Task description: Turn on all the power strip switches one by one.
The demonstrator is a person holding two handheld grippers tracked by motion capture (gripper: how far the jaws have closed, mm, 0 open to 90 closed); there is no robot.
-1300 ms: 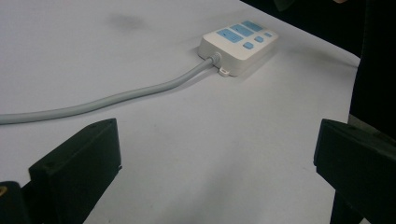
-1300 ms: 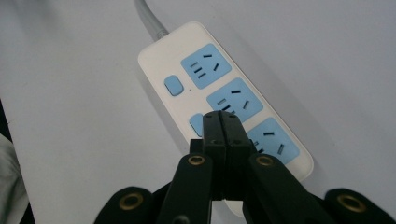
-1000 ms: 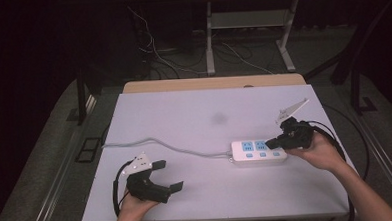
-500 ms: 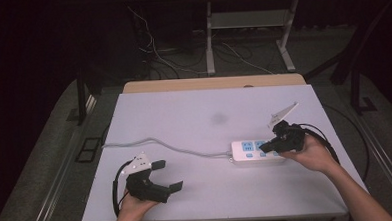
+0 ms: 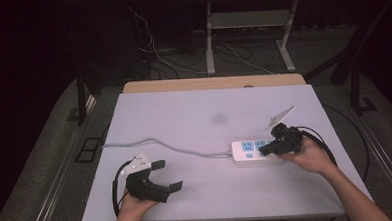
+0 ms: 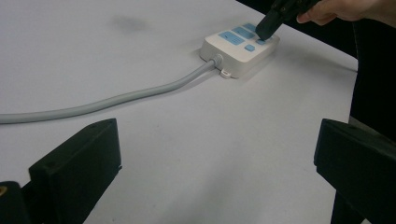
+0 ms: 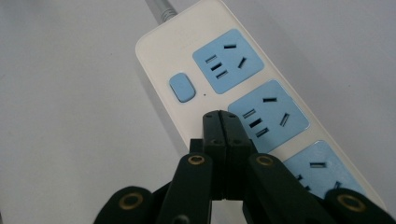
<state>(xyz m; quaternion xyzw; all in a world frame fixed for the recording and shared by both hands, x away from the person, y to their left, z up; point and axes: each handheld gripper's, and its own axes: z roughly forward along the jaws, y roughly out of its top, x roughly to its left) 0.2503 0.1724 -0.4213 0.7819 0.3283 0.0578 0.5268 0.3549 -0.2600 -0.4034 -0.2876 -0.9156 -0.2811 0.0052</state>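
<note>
Since a second ago: the right gripper (image 5: 266, 148) has slid from the right end of the power strip (image 5: 251, 153) leftward over its top, while the left gripper (image 5: 168, 176) has kept its place at the near left of the table (image 5: 194, 115).
Power strip: a long, flat, cream-white plastic box with rounded corners, lying flat on the right half of the table; its smooth top carries square pale-blue socket panels (image 7: 228, 60) with dark slots, and a small rounded blue button (image 7: 182, 87) at the cord end.
Cord: a thick, round, grey cable (image 5: 160, 143) leaves the strip's left end and runs in a loose curve across the table to its left edge; it also shows in the left gripper view (image 6: 116, 99).
Table: a matt white, smooth top with a faint grey smudge (image 5: 218, 118) near the middle and a wooden strip along the far edge.
Right gripper: black, blocky jaws pressed together with nothing between them (image 7: 226, 128); the joined tips point down at the strip's top, beside the middle socket panel and just short of the button; whether they touch the plastic I cannot tell.
Left gripper: black square-ended jaws stand wide apart (image 6: 215, 154), holding nothing, low over the bare table and well apart from the strip.
</note>
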